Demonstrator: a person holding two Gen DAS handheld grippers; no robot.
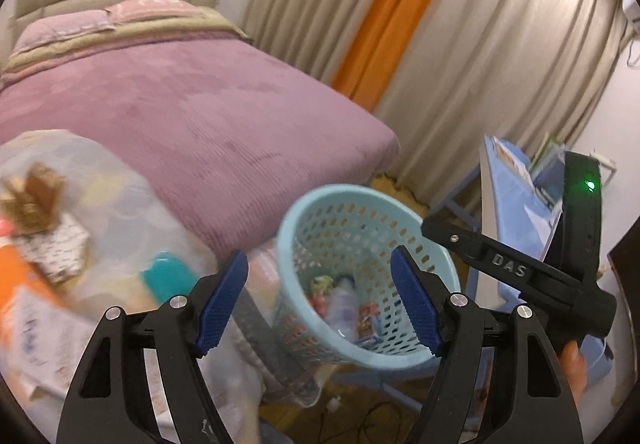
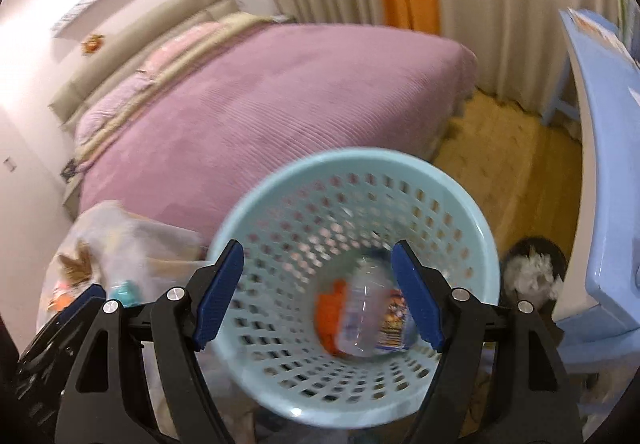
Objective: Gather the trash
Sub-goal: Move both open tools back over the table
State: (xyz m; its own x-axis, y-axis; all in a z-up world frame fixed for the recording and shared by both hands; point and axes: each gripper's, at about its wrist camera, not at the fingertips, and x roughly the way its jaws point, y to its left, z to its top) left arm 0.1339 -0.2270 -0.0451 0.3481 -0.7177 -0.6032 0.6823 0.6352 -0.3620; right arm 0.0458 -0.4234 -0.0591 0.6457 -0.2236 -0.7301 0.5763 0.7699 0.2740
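Left hand-held gripper (image 1: 320,300) – blue pads spread wide, nothing between them. Right hand-held gripper (image 2: 318,296) – pads also wide apart, nothing clamped; it also shows in the left wrist view as a black body coming in from the right, its tip at the basket's rim, though contact there can't be confirmed.

Light blue perforated basket (image 2: 280,200) tilted, mouth facing both cameras, just off the foot corner of the bed (image 1: 192,116) with the purple cover. Whether it rests on something or is lifted – cannot tell. Inside, at the bottom: a clear plastic bottle (image 2: 362,304), an orange scrap (image 2: 330,314) beside it, and a printed colourful wrapper (image 2: 394,318) on the other side. Left view shows the same contents, blurred.

To the left of the basket, a translucent plastic bag (image 1: 100,244), blurred, holding mixed trash: brown crumpled piece, printed paper, teal item, orange item. The bag sits against the bed's near edge.

Right side: a blue bench (image 2: 600,172) with papers on top. A dark round object with white fluff (image 2: 532,276) on the wooden floor (image 2: 508,164) between the basket and the bench. Beige curtains with an orange strip (image 1: 384,28) behind the bed. Motion blur in both views.
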